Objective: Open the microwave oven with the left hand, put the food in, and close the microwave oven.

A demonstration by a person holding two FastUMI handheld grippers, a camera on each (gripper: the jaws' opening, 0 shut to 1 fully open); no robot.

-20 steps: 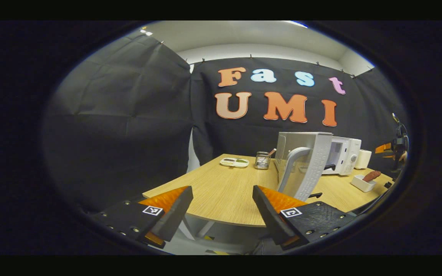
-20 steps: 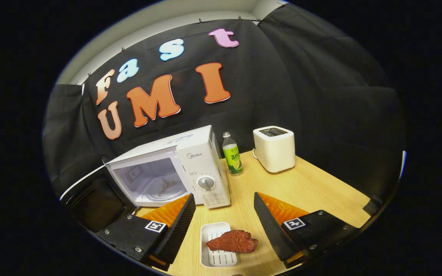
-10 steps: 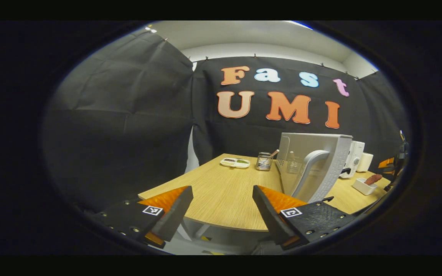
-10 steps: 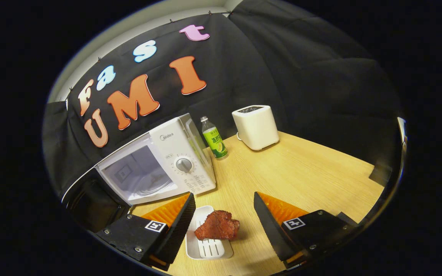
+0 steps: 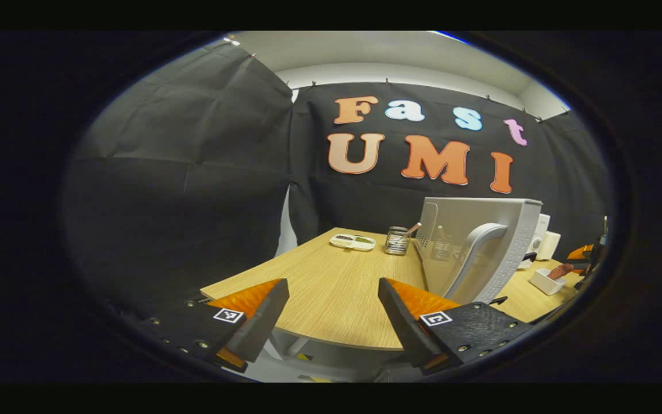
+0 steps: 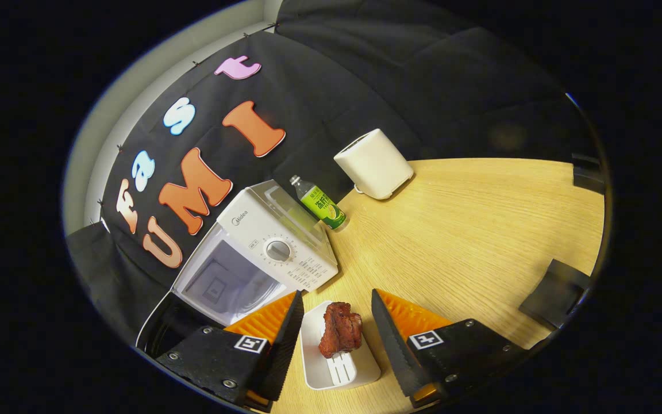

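We are lowering the wide-open, empty right gripper point(image 6: 331, 322) around the food point(image 6: 341, 333), risking tipping its white tray point(image 6: 334, 376) sideways.

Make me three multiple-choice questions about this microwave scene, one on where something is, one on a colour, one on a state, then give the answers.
1. Where does the green-labelled bottle stand?
A. between the microwave and the toaster
B. inside the microwave
C. in the white tray

2. What colour is the toaster?
A. black
B. cream white
C. red

3. What state is the microwave door in?
A. shut
B. taken off and laid flat on the table
C. swung open

Answers:
1. A: in the right gripper view the bottle stands on the table beside the microwave, with the toaster on its other side.
2. B: its casing is plain cream white.
3. C: the cavity is exposed in the right gripper view, and the door stands out from the oven in the left gripper view.
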